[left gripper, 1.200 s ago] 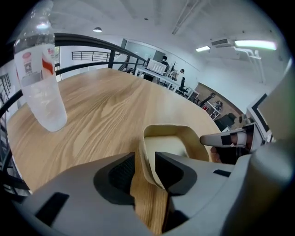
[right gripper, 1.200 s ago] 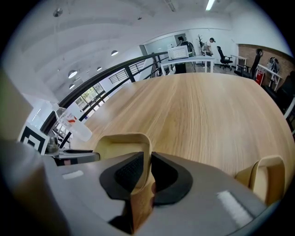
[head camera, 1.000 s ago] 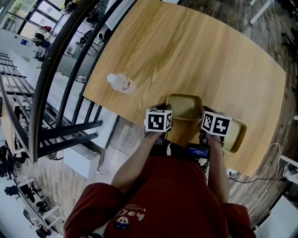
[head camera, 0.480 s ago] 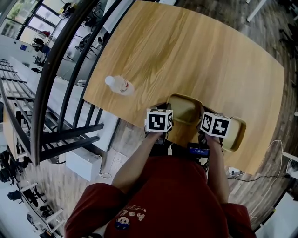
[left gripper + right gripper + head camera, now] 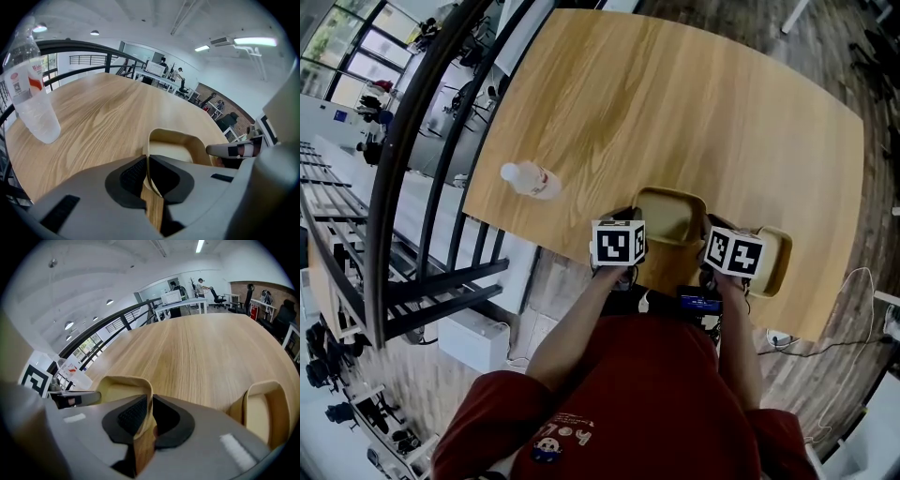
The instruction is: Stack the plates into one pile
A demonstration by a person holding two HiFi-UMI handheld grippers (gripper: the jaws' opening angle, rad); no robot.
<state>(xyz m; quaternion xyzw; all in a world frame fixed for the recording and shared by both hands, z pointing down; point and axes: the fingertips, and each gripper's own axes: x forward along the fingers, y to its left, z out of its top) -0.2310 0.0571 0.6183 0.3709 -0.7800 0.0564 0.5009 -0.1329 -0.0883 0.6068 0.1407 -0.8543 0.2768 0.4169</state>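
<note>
Right gripper (image 5: pixel 149 417): jaws opening, dark pads touching the rim of a tan plate (image 5: pixel 123 384) that stands between them. Second tan plate (image 5: pixel 263 411): to the right, apart from the first. Wooden table (image 5: pixel 201 348): under both. Clear bottle (image 5: pixel 75 372): far left, near the black railing (image 5: pixel 117 317).

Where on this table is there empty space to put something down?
Beyond the bottle, the middle plate and the right plate, the far stretch of the table is bare wood. A smaller gap lies between bottle and middle plate. The near edge, where the plates sit, is crowded.
</note>
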